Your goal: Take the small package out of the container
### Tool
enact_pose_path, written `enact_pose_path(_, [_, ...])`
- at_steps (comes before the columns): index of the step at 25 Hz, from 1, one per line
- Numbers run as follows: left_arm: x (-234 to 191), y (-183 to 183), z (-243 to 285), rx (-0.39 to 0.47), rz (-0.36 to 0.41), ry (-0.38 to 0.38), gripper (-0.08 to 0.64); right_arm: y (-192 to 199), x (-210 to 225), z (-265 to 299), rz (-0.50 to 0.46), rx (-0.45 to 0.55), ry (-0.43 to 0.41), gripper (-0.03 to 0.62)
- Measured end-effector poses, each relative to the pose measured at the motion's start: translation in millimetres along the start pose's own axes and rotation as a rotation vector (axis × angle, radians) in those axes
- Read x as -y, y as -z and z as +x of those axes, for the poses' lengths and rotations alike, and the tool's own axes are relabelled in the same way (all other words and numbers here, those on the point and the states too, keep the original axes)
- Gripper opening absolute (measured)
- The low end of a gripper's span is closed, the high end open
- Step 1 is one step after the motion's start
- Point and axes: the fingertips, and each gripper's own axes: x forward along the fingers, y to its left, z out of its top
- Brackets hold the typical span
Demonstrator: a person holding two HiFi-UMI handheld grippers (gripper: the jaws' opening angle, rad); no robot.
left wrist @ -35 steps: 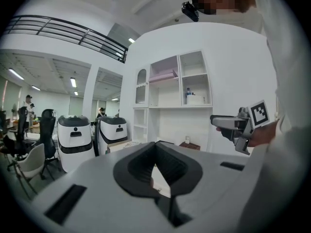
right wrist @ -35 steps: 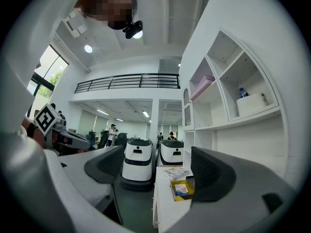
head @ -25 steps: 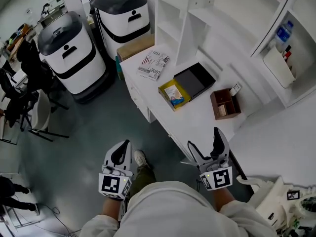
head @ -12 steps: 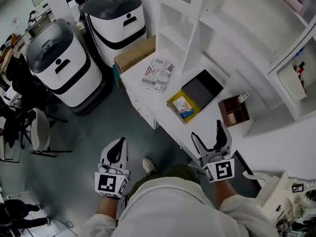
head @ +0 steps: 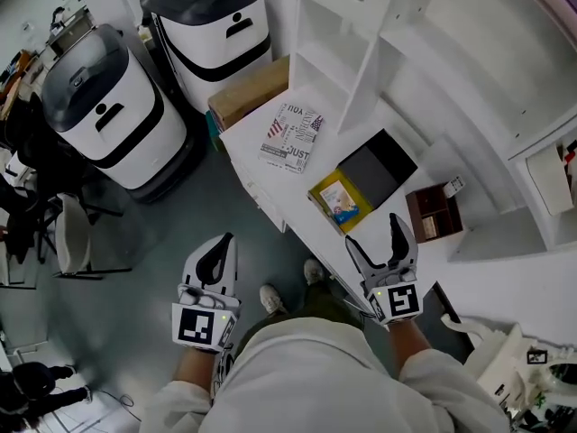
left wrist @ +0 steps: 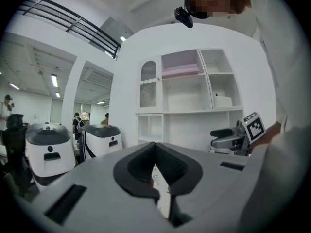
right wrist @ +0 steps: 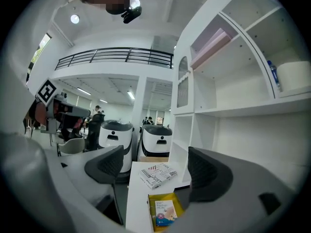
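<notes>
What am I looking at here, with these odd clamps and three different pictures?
There is no robot: a person holds a two-jaw gripper in each hand. One camera sits on the head, looking down; one rides on each gripper, looking along its jaws. The left gripper is shut and empty, above the floor. The right gripper is open and empty, at the edge of the white table. On the table lie a yellow container with a small package inside, a black box, a brown wooden box and a printed box.

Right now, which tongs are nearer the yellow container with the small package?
Right. The right tongs hover open just short of the yellow container; the left tongs, shut, hang over the floor farther left.
</notes>
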Motion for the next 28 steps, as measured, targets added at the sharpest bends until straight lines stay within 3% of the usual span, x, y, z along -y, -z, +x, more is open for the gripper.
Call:
enact_pose_path(12, [-13, 5, 38, -0.058, -0.013, -0.098, 0.008, 113, 34, 94, -0.055, -0.285, -0.153, 0.419])
enact_pose_path(17, [-21, 10, 43, -0.080, -0.020, -0.123, 0.008, 165, 35, 116, -0.055, -0.419, -0.188, 0.419])
enact_pose_path(28, [-33, 25, 45, -0.125, -0.039, -0.160, 0.008, 246, 33, 146, -0.062, -0.613, -0.239, 0.419])
